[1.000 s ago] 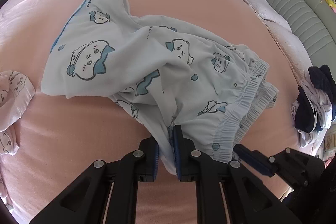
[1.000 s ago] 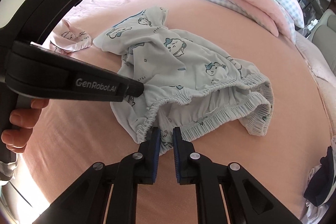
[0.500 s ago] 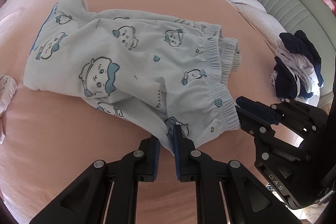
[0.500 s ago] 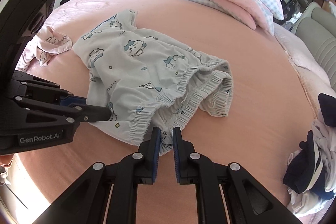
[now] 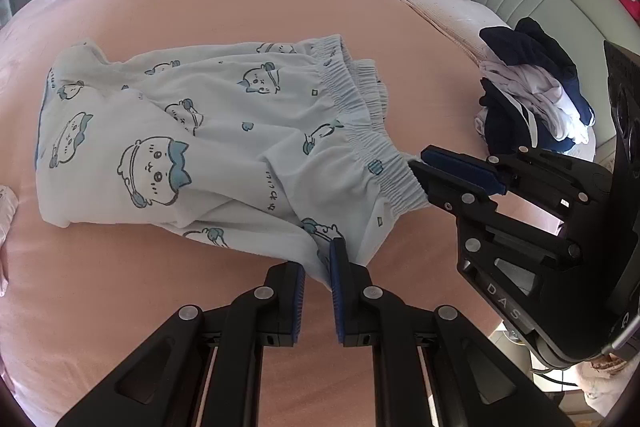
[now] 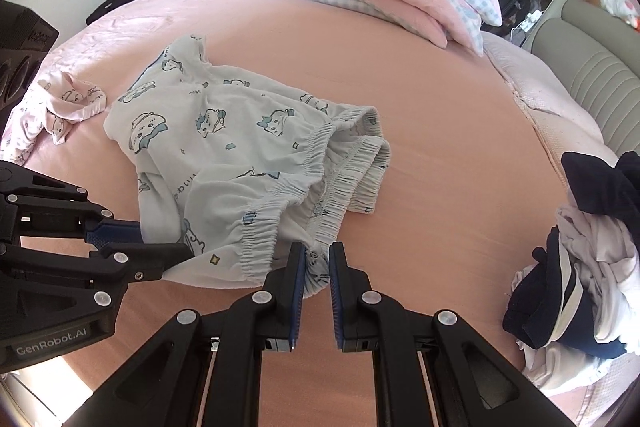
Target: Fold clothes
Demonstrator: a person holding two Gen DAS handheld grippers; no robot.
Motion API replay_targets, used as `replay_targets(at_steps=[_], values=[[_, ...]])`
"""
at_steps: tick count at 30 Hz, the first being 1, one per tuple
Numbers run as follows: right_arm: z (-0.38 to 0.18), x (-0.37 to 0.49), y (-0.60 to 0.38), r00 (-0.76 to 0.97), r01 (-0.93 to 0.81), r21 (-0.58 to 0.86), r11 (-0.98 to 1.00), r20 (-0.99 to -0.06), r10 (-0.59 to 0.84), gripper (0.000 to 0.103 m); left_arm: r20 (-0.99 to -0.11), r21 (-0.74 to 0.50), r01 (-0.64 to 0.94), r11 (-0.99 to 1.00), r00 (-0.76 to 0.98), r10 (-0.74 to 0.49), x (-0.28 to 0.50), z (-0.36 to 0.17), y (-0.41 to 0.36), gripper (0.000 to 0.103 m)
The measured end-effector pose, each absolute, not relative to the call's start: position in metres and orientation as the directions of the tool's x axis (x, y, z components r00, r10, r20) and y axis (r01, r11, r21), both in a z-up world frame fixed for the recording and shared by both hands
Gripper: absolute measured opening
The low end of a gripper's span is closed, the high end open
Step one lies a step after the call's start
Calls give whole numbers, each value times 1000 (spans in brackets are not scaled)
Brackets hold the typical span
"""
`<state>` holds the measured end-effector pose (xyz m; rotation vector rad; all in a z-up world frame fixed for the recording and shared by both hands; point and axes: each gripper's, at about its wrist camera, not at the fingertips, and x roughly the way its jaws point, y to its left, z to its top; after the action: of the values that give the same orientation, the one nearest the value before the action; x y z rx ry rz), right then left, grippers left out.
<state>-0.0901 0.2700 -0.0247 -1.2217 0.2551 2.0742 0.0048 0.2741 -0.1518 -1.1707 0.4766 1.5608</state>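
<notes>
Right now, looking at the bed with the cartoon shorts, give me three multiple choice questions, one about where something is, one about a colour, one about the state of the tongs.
1. Where does the dark navy and white clothes pile lie, seen from the right wrist view?
A. On top of the shorts
B. At the right edge of the bed
C. On the pillows

2. What colour is the bed sheet?
A. Pink
B. Green
C. Grey

3. What are the left tongs and right tongs doing?
A. Both open above the bed
B. Only the left holds cloth
C. Both closed on the printed shorts

Answers:
1 B, the pile sits at the right, apart from the shorts.
2 A, the bare sheet around the shorts is pink.
3 C, cloth runs between both pairs of pads, the right at the elastic waistband.
</notes>
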Motion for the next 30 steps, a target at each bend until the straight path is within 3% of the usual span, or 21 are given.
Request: replay_targets(at_steps=[14,19,20,23,24,30], values=[[-32,-59,291,-291,-745,-78,-662,-855,429,10,-872,-153,-949,-274,-1,489,40,-151,285,11],[-38,-64,287,-271,-733,-96,-674,-867,419,10,-895,-189,-933,-305,36,444,28,-160,287,14],[-40,-66,286,-264,-730,-97,-676,-873,411,10,-898,-189,-929,-317,33,439,24,-161,286,23],[-43,-65,285,-256,-731,-98,-675,-878,404,11,-893,-179,-912,-369,-7,451,11,-160,278,65],[-43,-65,285,-259,-732,-93,-675,-878,402,11,-888,-190,-901,-391,-12,460,6,-159,274,72],[-48,-64,288,-232,-744,-87,-663,-896,378,13,-875,-267,-820,-506,-14,485,-31,-157,248,73]])
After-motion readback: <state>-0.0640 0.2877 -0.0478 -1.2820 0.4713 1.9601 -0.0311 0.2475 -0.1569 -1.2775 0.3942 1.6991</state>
